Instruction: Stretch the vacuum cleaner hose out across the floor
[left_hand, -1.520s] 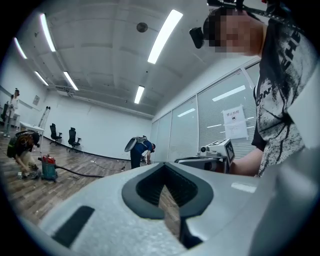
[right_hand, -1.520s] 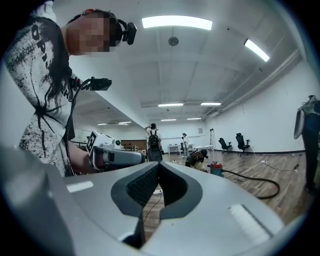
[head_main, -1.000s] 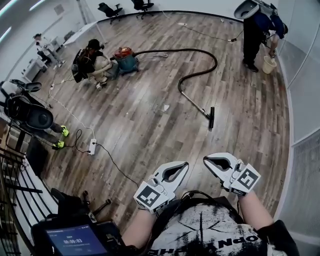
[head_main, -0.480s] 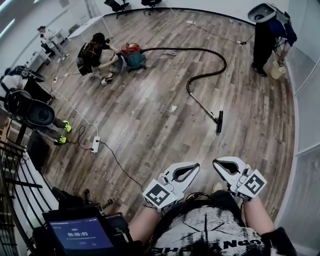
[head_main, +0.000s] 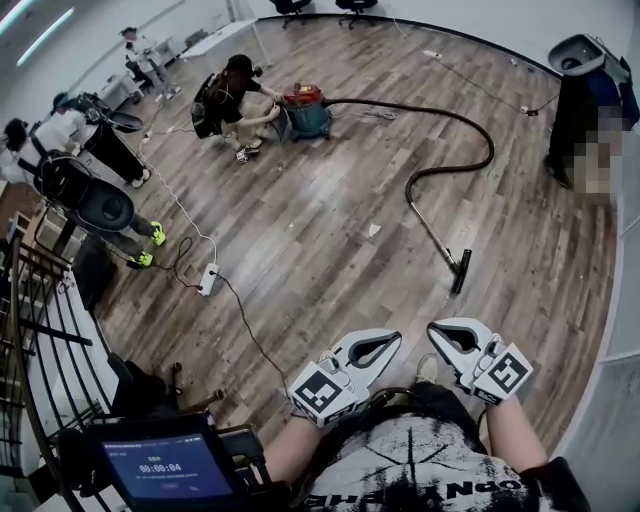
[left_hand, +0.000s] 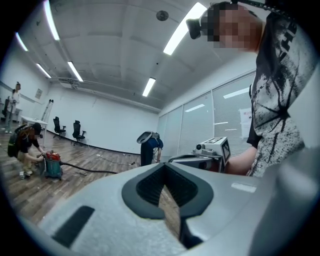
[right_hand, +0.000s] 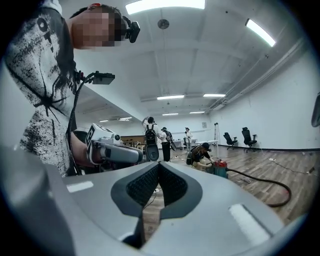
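We read 00:00:04 on the tablet screen (head_main: 165, 467); the white lettering on the shirt (head_main: 430, 455) we cannot make out.

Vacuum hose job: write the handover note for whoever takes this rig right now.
Left gripper: shut, empty, near the body.
Right gripper: shut, empty, beside it.
Vacuum cleaner far across the floor, a crouching person beside it.
Hose curves from it to the wand; nozzle lies on the floor ahead, untouched.
Done: nothing.
Left: walk over, grip the wand end, pull the hose straight.
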